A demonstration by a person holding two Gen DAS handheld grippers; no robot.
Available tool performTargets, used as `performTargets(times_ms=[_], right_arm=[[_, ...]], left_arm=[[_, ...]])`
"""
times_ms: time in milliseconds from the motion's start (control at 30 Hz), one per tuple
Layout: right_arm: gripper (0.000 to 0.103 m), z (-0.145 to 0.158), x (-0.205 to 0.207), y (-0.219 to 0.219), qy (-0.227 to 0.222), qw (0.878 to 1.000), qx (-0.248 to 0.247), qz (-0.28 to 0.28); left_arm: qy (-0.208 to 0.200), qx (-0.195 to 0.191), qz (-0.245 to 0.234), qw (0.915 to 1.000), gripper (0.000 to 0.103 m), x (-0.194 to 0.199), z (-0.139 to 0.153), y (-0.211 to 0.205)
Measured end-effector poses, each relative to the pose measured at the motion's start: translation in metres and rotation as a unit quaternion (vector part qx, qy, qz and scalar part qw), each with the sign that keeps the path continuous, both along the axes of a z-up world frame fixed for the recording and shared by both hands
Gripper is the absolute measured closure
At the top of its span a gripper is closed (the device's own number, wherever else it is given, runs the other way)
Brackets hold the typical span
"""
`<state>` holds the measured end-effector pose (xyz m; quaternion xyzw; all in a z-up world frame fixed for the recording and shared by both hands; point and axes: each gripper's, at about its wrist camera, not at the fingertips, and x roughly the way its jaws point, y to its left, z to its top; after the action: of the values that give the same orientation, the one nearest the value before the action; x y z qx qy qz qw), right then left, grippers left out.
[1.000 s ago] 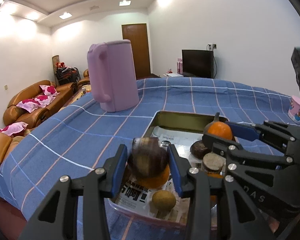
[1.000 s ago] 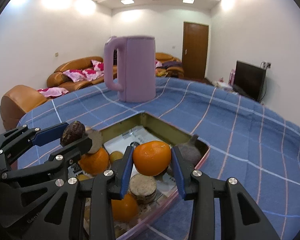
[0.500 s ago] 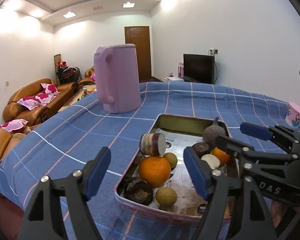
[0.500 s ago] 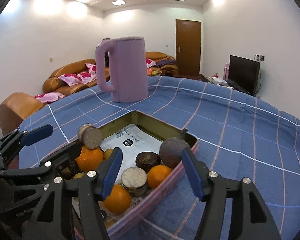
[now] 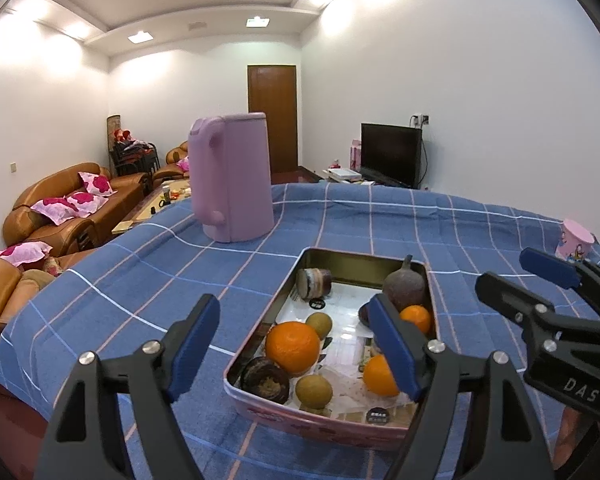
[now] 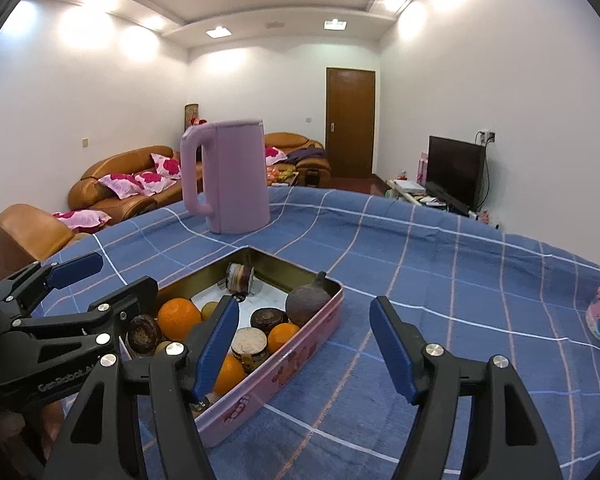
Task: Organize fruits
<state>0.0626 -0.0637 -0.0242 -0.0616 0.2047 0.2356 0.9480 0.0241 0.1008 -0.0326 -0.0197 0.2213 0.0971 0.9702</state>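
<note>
The counter (image 5: 340, 224) wears a blue cloth checked with white and pale pink lines. The kettle (image 5: 232, 176) is lilac. The tin tray (image 5: 316, 420) is pink outside, gold inside. Oranges (image 5: 292, 346) are bright orange. The tongs (image 5: 296, 344) are black with blue pads (image 5: 192, 340).

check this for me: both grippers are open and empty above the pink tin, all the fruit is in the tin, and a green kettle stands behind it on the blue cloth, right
Not quite: the kettle is lilac, not green, as the right wrist view shows plainly. The rest holds: the left gripper and the right gripper have nothing between their opening jaws, the fruit lies in the pink tin, and the kettle stands behind it on the blue cloth.
</note>
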Motion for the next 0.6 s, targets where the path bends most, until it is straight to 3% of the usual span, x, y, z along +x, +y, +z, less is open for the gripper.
performTargets(times_ms=[167,600], right_arm=[[0.033,0.008,-0.010,-0.006,-0.017,1.000,0.005,-0.006],[0.033,0.013,-0.015,-0.014,-0.022,1.000,0.015,-0.013]], left_arm=[[-0.010,0.006,0.002,0.9999,0.014,-0.005,0.004,-0.005],[-0.013,0.009,0.003,0.9999,0.014,-0.005,0.009,-0.006]])
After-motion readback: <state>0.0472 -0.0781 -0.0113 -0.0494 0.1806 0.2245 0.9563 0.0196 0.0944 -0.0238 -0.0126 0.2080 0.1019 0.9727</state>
